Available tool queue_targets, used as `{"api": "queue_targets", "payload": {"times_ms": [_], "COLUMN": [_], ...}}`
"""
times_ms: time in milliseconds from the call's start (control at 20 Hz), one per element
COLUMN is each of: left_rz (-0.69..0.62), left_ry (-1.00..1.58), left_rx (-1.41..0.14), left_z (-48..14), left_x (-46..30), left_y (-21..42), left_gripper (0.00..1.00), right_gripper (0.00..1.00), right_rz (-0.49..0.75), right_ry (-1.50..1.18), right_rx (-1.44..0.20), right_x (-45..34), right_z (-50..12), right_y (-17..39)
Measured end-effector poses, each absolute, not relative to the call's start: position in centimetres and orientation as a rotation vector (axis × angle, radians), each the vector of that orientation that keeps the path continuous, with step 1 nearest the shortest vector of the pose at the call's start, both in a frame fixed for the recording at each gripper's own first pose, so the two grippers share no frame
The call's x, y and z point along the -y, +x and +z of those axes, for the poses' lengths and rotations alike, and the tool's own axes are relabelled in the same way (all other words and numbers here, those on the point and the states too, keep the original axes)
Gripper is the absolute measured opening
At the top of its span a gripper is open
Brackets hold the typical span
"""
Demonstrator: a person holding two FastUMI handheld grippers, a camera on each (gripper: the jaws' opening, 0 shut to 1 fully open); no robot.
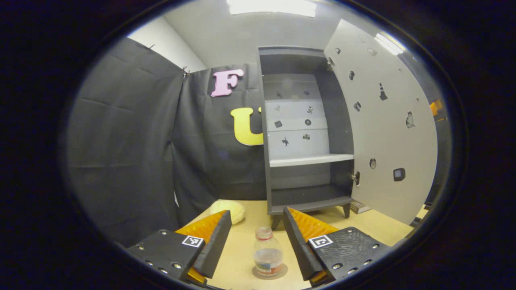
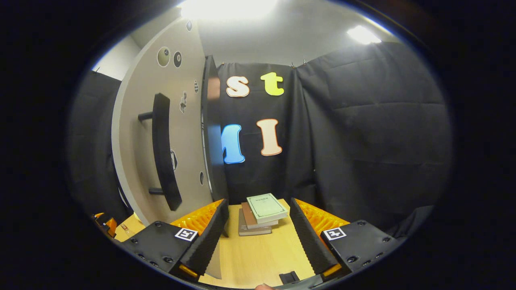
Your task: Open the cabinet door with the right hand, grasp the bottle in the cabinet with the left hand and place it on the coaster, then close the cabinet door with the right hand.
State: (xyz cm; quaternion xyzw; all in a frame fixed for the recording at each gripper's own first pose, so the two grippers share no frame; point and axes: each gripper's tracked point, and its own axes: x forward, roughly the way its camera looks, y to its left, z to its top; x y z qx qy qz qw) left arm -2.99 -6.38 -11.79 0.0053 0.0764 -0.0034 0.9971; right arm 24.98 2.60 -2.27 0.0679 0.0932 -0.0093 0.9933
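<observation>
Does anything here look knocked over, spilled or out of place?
Nothing stands out. The bottle stands upright on the coaster, the cabinet door hangs wide open, and the books are only loosely stacked.

Both views: fisheye, strong barrel distortion; straight edges of the cabinet (image 1: 306, 129) and door (image 2: 161, 141) bow toward the rim. Light from overhead ceiling panels (image 1: 272, 7), blown out to white glare at top of each view; second panel (image 2: 363, 34) upper right in right gripper view. Centre evenly lit, edges darken. Soft short shadows on table (image 2: 258, 249). Bottle (image 1: 267, 251) slightly soft; rest approx. sharp.
</observation>
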Motion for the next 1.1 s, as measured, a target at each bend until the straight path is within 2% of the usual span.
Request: {"api": "queue_targets", "payload": {"times_ms": [50,150,300,400,450,700,750,800,1100], "left_rz": [-0.001,0.009,0.012,0.011,0.009,-0.02,-0.028,-0.034,-0.067], "left_ry": [0.017,0.021,0.014,0.007,0.004,-0.003,-0.004,-0.002,0.007], "left_rx": [-0.15,-0.139,-0.123,-0.123,-0.123,-0.106,-0.104,-0.104,-0.095], "left_z": [-10.8,-9.4,-8.2,-8.1,-8.0,-7.9,-8.0,-8.1,-8.6], "left_x": [5.9,5.0,3.6,2.6,2.2,0.7,0.5,0.2,-1.1], "left_y": [-3.1,-3.0,-2.3,-1.6,-1.1,1.0,1.3,1.7,3.2], "left_gripper": [0.76,0.82,0.8,0.78,0.77,0.82,0.81,0.81,0.8], "right_gripper": [0.97,0.98,0.98,0.9,0.95,0.95,0.91,0.95,0.95], "right_rz": [-0.013,0.008,0.012,0.003,-0.002,-0.002,0.008,0.015,0.044], "right_ry": [0.143,0.158,0.137,0.099,0.085,0.073,0.081,0.088,0.065], "right_rx": [-0.18,-0.172,-0.166,-0.167,-0.172,-0.184,-0.189,-0.189,-0.193], "right_x": [-2.9,-3.9,-5.0,-5.4,-5.6,-8.4,-9.3,-10.1,-14.3], "right_z": [-1.7,-0.7,0.1,0.3,0.4,0.6,0.5,0.5,0.9], "right_y": [25.3,25.7,26.1,25.9,25.8,25.1,25.0,24.9,24.9]}}
